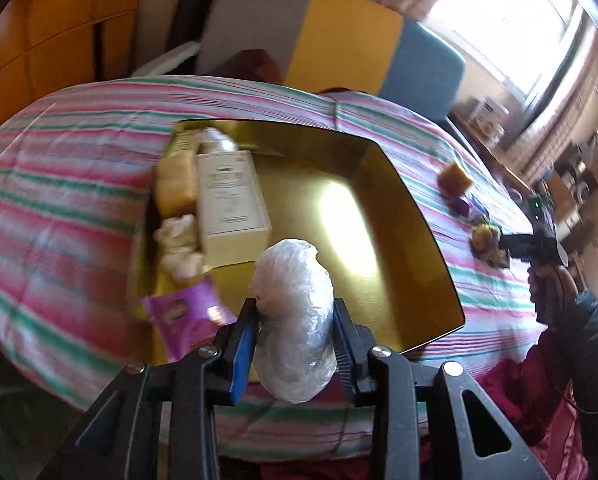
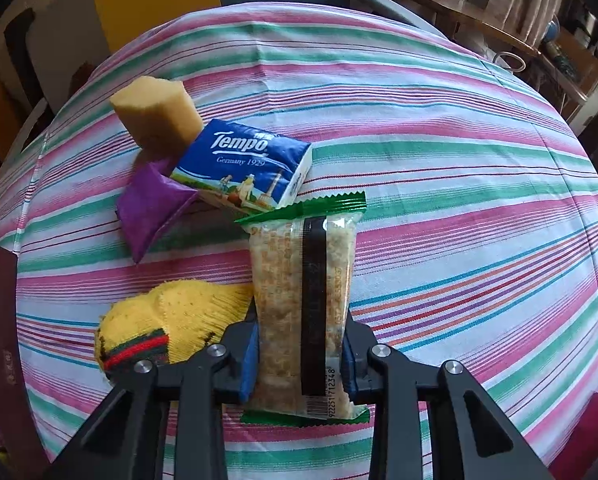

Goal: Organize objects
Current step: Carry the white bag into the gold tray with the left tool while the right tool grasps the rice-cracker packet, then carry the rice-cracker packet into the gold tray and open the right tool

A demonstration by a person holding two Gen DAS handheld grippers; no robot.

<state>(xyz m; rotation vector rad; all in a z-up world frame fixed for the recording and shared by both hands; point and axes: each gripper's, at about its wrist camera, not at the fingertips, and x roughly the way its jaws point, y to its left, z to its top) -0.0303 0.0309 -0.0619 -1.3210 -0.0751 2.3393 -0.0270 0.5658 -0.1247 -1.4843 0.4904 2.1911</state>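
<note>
big striped table (image 1: pixel 79 184) fills both views, and on it sits the gold tray (image 1: pixel 427 240), already carrying a cream box (image 1: pixel 233 204), a sponge (image 1: pixel 175 184), a white wad and a purple packet (image 1: pixel 183 316). left gripper (image 1: pixel 295 320) hangs over the tray's near edge, pinching a crinkly plastic-wrapped bundle (image 1: pixel 293 320) across its middle; looks light and squashy, the film probably slippery, so a mid-body hold suits it. right gripper (image 2: pixel 301 328) is pressed onto a snack bar packet (image 2: pixel 299 304) at its lower half, out on the table; light, crumbly inside, best taken by the flat sides. just beside it: a yellow knitted sock (image 2: pixel 167 320), a purple pouch (image 2: pixel 151 208), a tempo tissue pack (image 2: pixel 247 164), another sponge (image 2: pixel 155 112).
</note>
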